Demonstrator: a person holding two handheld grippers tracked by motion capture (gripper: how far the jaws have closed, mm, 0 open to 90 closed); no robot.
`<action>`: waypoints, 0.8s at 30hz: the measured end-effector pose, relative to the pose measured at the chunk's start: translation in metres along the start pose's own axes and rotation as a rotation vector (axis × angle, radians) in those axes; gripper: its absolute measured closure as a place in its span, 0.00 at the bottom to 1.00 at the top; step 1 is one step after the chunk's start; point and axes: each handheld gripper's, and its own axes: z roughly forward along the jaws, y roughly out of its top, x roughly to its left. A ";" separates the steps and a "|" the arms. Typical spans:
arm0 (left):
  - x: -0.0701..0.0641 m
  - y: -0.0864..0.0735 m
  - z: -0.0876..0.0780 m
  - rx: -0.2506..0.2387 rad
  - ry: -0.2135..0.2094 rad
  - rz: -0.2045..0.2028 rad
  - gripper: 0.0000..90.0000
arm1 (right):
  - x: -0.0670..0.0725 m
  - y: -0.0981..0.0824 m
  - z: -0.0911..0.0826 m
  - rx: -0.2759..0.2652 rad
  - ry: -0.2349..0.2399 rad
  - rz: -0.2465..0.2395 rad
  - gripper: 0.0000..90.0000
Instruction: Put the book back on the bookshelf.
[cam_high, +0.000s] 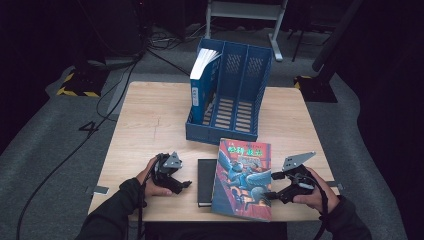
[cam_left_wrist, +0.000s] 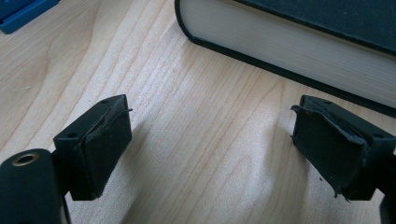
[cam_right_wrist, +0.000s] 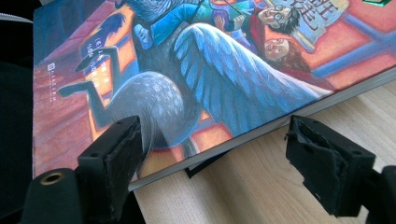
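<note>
My high view looks forward and down over the whole light wooden table (cam_high: 150, 125). My left gripper view sits low, close to the thick black hardcover book (cam_left_wrist: 299, 42); my right gripper view hugs the colourful illustrated paperback book (cam_right_wrist: 187, 70), both books seen from above too.

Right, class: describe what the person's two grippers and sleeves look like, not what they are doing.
Both are black handheld tools. The left gripper and the right gripper each carry a grey three-cornered plate on top and trail a dark cable. Their fingers are blocky black pieces faced with worn, frayed rubber pads and dotted with small screw holes. The sleeves are dark.
</note>
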 end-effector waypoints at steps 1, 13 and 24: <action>0.000 0.000 0.000 0.000 0.000 0.000 0.13 | 0.000 0.000 0.000 0.001 -0.002 -0.004 0.22; 0.000 0.000 0.000 -0.003 0.000 0.001 0.13 | 0.005 0.010 -0.010 -0.053 -0.023 -0.062 0.24; -0.001 0.005 0.000 0.031 0.014 -0.011 0.17 | -0.019 0.034 0.005 -0.120 0.078 -0.058 0.29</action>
